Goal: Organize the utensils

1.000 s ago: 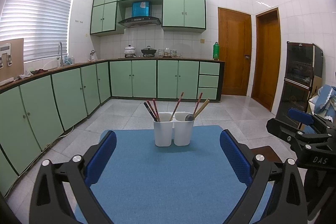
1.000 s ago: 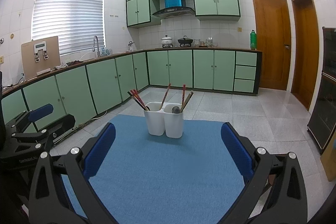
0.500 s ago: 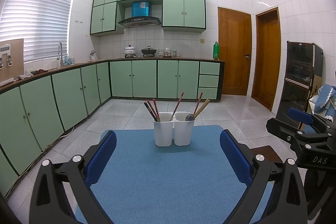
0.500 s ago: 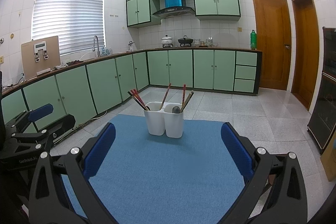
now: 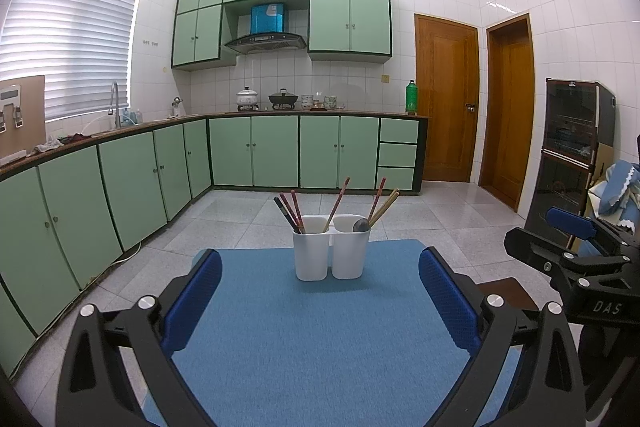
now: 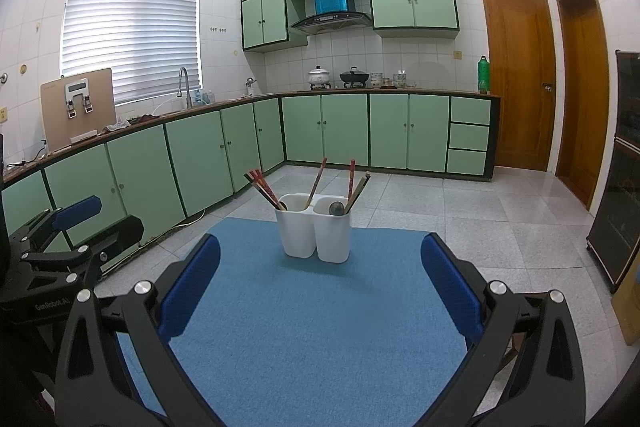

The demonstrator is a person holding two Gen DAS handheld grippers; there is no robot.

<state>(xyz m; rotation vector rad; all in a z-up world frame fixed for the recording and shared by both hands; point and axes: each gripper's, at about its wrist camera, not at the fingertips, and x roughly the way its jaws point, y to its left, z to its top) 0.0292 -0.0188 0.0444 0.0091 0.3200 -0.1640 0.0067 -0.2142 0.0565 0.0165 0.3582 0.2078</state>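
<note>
A white two-compartment utensil holder (image 5: 331,254) (image 6: 314,234) stands upright near the far edge of a blue mat (image 5: 320,339) (image 6: 316,331). Its left compartment holds several chopsticks (image 5: 289,211) (image 6: 262,187); its right one holds a metal spoon (image 5: 361,225) (image 6: 337,207) and more chopsticks (image 5: 383,205). My left gripper (image 5: 320,295) is open and holds nothing, well short of the holder. My right gripper (image 6: 320,289) is likewise open and holds nothing. Each gripper shows at the edge of the other's view, the right gripper (image 5: 576,247) and the left gripper (image 6: 68,243).
Green base cabinets (image 5: 256,151) and a worktop with a sink tap (image 6: 184,83) run along the left and back walls. Two wooden doors (image 5: 446,99) are at the back right, and a dark cabinet (image 5: 572,155) stands on the right. Grey tiled floor (image 6: 500,227) surrounds the table.
</note>
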